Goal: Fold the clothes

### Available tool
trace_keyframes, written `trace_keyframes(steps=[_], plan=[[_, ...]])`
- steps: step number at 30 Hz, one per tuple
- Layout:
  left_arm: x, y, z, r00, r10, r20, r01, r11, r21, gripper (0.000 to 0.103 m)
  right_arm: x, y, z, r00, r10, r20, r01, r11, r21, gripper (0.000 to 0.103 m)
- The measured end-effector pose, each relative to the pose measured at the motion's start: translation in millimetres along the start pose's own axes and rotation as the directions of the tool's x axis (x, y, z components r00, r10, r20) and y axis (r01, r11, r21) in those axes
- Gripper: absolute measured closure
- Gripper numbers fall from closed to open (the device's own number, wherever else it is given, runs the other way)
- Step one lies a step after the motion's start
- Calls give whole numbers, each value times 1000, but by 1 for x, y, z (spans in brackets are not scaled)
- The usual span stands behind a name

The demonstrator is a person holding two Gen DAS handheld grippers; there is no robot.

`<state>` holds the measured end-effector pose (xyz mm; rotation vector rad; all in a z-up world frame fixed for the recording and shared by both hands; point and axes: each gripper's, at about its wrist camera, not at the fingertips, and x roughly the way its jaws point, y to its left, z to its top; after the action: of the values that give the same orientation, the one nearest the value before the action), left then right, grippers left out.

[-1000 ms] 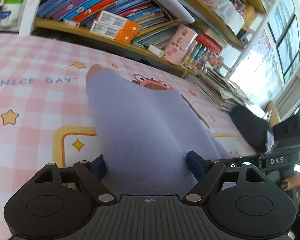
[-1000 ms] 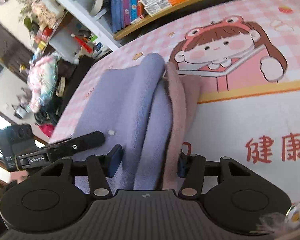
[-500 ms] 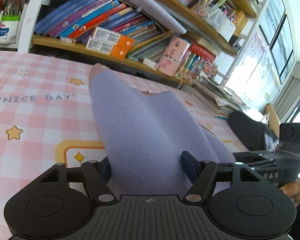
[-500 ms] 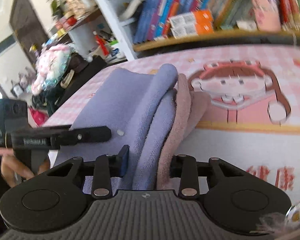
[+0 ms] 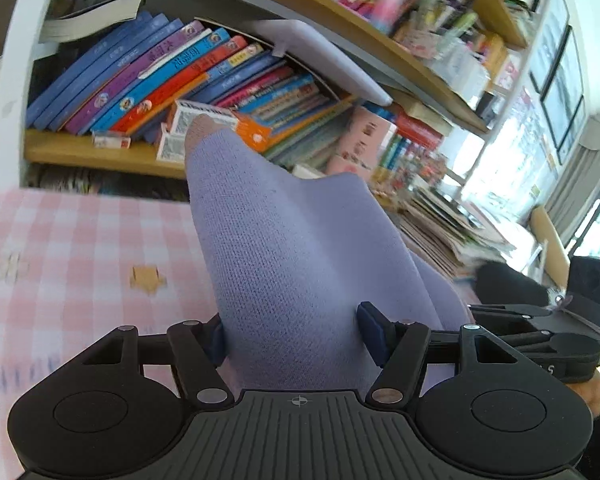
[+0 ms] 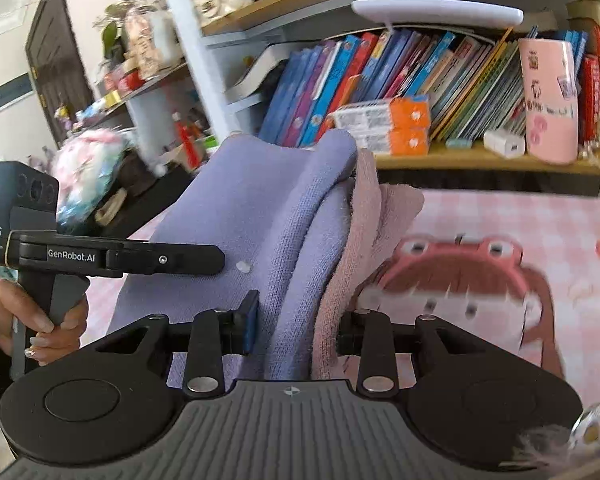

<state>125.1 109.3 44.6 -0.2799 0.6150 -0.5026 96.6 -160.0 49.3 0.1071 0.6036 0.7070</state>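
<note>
Both tools clamp a lilac garment [image 5: 292,264], left tool [image 5: 292,334] and right tool [image 6: 296,322] lifting it above the bench [image 5: 60,248]; level, matched hands should keep the fold square.

Two fisheye views, each from a camera mounted just behind a hand-held claw and looking forward along its fingers. The left wrist camera sits low over the pink checked desk [image 5: 80,248], facing the far bookshelf [image 5: 100,156], with a lilac garment [image 5: 292,256] filling the near centre, very close to the lens. The right claw [image 5: 540,332] shows at its right edge. The right wrist camera also looks toward the bookshelf [image 6: 460,160], equally close to the garment [image 6: 260,208], with the left claw [image 6: 204,258] entering from its left. Both views share the garment, the desk [image 6: 560,216] and the row of books.
</note>
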Motion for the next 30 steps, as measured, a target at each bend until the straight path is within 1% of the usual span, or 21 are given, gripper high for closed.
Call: trace_keyframes(steps=[2, 8, 11, 14, 16, 18, 25, 26, 28, 29, 30], plan=[[16, 11, 12, 1000, 8, 9, -8, 1000, -1, 39, 17, -10, 14, 1000, -13, -2, 13, 1000, 1, 72], [55, 55, 40, 997, 49, 52, -46, 996, -72, 39, 75, -41, 49, 999, -13, -31, 15, 998, 59, 72], [68, 75, 48, 995, 71, 76, -64, 994, -91, 39, 100, -48, 62, 999, -20, -35, 22, 997, 69, 72], [81, 92, 53, 993, 92, 73, -83, 990, -116, 39, 124, -58, 70, 999, -19, -41, 23, 995, 97, 72], [89, 100, 55, 991, 111, 70, -102, 987, -124, 39, 138, -66, 72, 999, -14, -50, 20, 992, 128, 72], [95, 104, 56, 989, 126, 73, -118, 987, -111, 39, 147, -72, 71, 998, -17, -53, 25, 989, 149, 72], [120, 115, 60, 989, 138, 51, -131, 984, -122, 38, 159, -84, 59, 997, -66, -26, 70, 969, 236, 72], [122, 116, 60, 988, 145, 46, -138, 982, -131, 35, 159, -85, 57, 997, -72, -17, 74, 965, 252, 72], [122, 118, 60, 986, 158, 42, -151, 977, -149, 33, 161, -88, 55, 997, -83, -3, 80, 957, 277, 71], [120, 118, 61, 984, 171, 44, -162, 975, -154, 29, 161, -88, 54, 996, -86, 2, 82, 956, 280, 68], [115, 115, 61, 978, 203, 51, -194, 970, -147, 23, 160, -88, 54, 996, -93, 5, 88, 957, 275, 67]])
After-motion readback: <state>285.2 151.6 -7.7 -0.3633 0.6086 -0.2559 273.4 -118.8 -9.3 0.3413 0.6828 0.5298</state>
